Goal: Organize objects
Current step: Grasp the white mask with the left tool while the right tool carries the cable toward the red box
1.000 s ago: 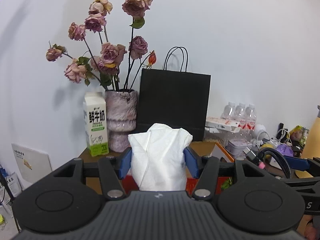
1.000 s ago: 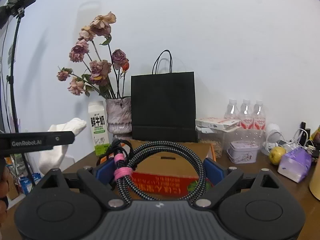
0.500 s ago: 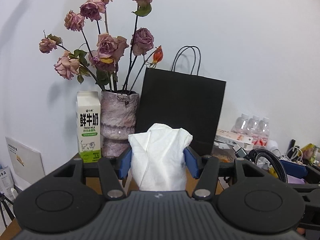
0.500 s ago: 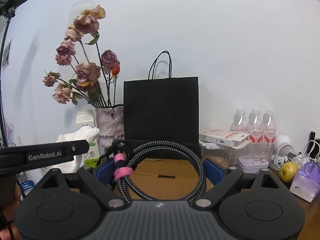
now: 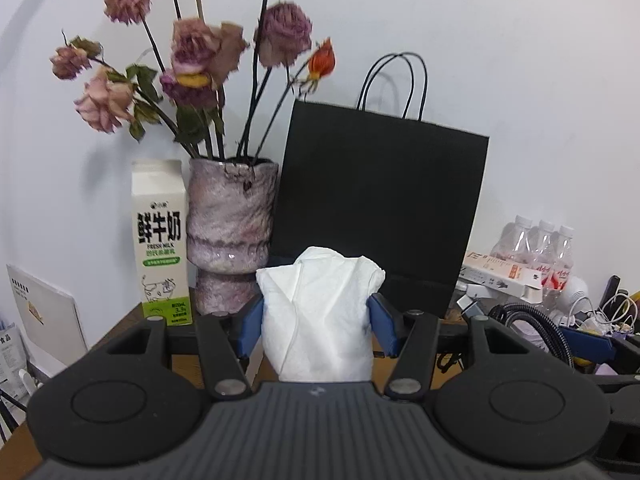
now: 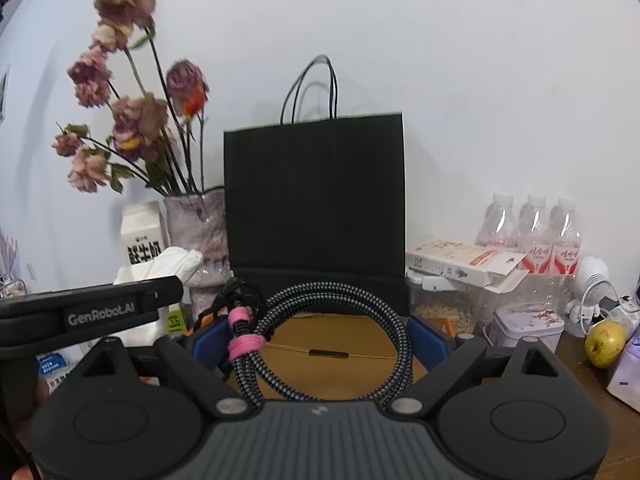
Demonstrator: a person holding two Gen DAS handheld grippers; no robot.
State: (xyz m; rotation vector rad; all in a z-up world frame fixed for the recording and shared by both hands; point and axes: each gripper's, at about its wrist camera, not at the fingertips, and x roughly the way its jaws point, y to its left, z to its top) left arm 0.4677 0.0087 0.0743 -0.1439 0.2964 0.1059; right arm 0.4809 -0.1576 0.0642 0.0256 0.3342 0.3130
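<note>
In the left wrist view we find the left hand-held gripper [image 5: 316, 316] clenched on a white tissue wad [image 5: 318, 316], its blue pads pressing the wad from both sides and holding it clear of the counter [image 5: 120, 330]. Behind it stands a black paper bag [image 5: 380, 208] against the wall, upright, handles up. Just left of the bag we note a mottled vase [image 5: 230, 220] of dried roses [image 5: 200, 44], and a milk carton [image 5: 162, 240] just beside the vase on its left. To the right of the bag lie a flat box [image 5: 500, 276] and three water bottles [image 5: 536, 244] behind it; a braided cable loop shows at the right edge, partly hidden. In the right wrist view we find the right hand-held gripper [image 6: 320, 338] grasping a coiled braided cable [image 6: 332, 336] bound by a pink tie [image 6: 244, 340], the coil spanning the wide-set pads and touching both. Below it sits a cardboard box [image 6: 332, 356] on the counter, in front of the bag. The left gripper with its tissue appears at the left edge, near the carton. At the right we record a tin [image 6: 528, 326], an apple [image 6: 604, 342] and a tangle of white cords [image 6: 596, 300].
</note>
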